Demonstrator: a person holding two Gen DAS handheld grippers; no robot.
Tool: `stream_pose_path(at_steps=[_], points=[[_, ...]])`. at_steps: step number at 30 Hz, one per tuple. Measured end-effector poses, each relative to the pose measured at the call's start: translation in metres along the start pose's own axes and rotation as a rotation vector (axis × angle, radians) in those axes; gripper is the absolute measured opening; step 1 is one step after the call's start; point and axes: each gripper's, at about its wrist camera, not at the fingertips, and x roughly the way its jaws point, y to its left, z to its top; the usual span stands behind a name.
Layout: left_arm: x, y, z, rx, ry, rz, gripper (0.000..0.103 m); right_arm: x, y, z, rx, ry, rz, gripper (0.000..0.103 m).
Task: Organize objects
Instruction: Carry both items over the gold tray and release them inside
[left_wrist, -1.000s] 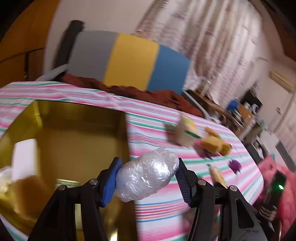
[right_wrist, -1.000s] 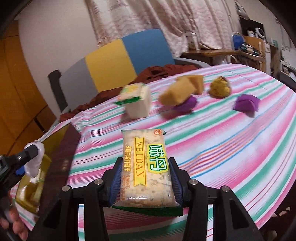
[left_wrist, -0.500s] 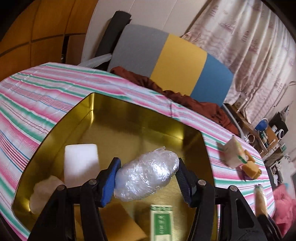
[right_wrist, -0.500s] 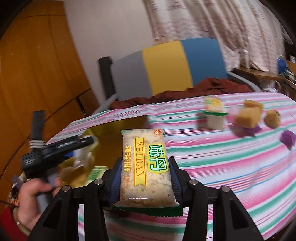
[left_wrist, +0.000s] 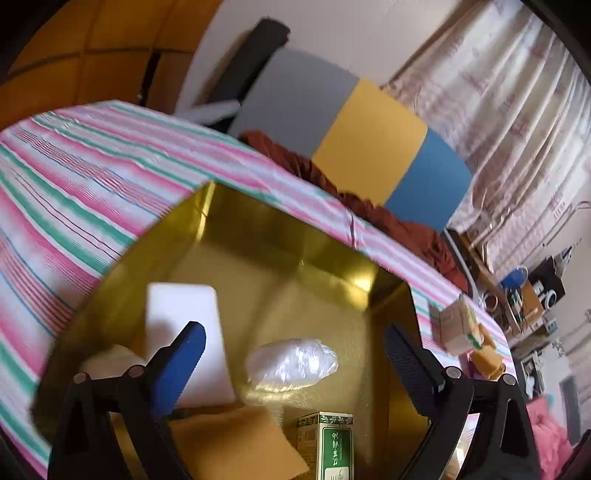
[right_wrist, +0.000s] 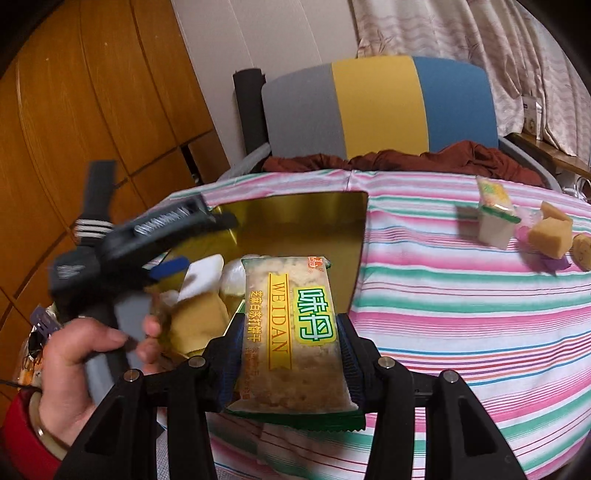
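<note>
The right tool (right_wrist: 291, 363) is clamped across the lower sides of a flat cracker packet (right_wrist: 291, 332) printed "WEIDAN" with green Chinese characters, held just above the near edge of the gold tin (right_wrist: 314, 206) on the striped worktop (right_wrist: 461, 302). The packet looks light, crinkly and brittle inside, so a gentle hold by its side edges suits it. The left tool (left_wrist: 291, 354) stands wide apart over the tin, above a soft plastic-wrapped bundle (left_wrist: 291, 363) lying inside it.
</note>
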Motion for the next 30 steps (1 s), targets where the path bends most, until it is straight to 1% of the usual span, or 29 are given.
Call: stream_pose_path(at_steps=[2,3,4,6,9,13,20,24,30], points=[[-0.014,0.005,0.001,-0.012,-0.043,0.034,0.1,0.006,0.003,0.001,-0.002,0.015,-0.004,0.048],[-0.021,0.008,0.0,-0.023,-0.068,0.064,0.103,0.007,0.006,0.001,-0.002,0.017,-0.008,0.048],[-0.029,0.014,-0.001,-0.036,-0.098,0.104,0.103,0.009,0.007,0.002,-0.003,0.02,-0.012,0.048],[-0.042,0.022,-0.004,-0.046,-0.137,0.157,0.103,0.015,0.011,0.005,-0.004,0.027,-0.026,0.048],[-0.052,0.03,-0.007,-0.053,-0.157,0.189,0.103,0.026,0.014,0.011,-0.001,0.041,-0.053,0.048],[-0.062,0.041,-0.011,-0.074,-0.158,0.196,0.103,0.041,0.016,0.015,0.014,0.069,-0.084,0.048],[-0.066,0.041,-0.014,-0.079,-0.151,0.196,0.103,0.051,0.02,0.013,0.001,0.095,-0.136,0.049],[-0.064,0.038,-0.016,-0.074,-0.144,0.19,0.103,0.048,0.017,0.012,0.013,0.095,-0.126,0.049],[-0.063,0.027,-0.02,-0.046,-0.137,0.182,0.103,0.039,0.01,0.013,0.038,0.068,-0.109,0.049]])
